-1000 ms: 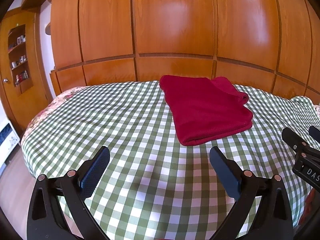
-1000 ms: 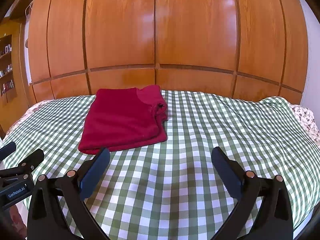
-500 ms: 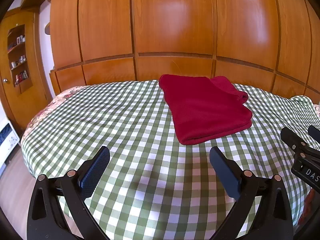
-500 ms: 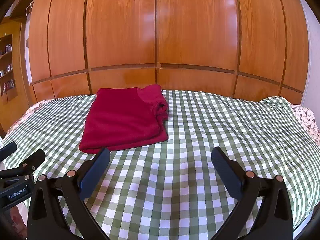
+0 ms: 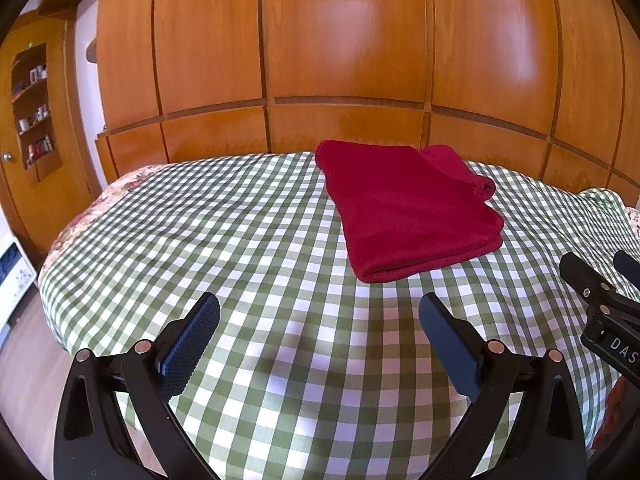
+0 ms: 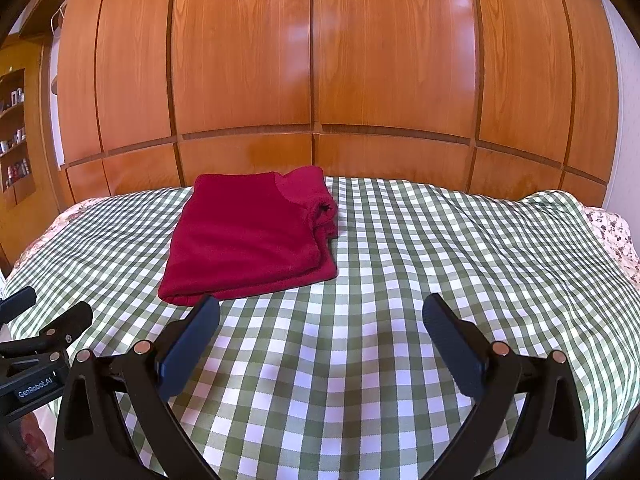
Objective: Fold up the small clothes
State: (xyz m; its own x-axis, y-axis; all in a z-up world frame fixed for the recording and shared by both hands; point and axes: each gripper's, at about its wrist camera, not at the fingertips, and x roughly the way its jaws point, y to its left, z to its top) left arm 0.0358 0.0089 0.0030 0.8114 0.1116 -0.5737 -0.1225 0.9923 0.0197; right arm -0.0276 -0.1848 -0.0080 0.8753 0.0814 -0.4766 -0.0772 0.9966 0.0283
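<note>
A dark red garment (image 5: 404, 208) lies folded into a flat rectangle on the green-and-white checked bed cover (image 5: 248, 240), toward the far side; it also shows in the right wrist view (image 6: 248, 236). My left gripper (image 5: 319, 322) is open and empty, held above the cover short of the garment and to its left. My right gripper (image 6: 321, 322) is open and empty, short of the garment and to its right. Each gripper shows at the edge of the other's view: the right one (image 5: 600, 300), the left one (image 6: 44, 332).
A tall wooden wardrobe wall (image 5: 344, 52) runs right behind the bed. A wooden shelf unit with small items (image 5: 34, 108) stands at the far left. A floral sheet edge (image 6: 612, 236) shows at the bed's right side. A white appliance (image 5: 12, 276) stands on the floor at the left.
Both grippers have drifted very slightly; the garment sits a touch higher and nearer in the right wrist view. Nothing was taken hold of or let go.
</note>
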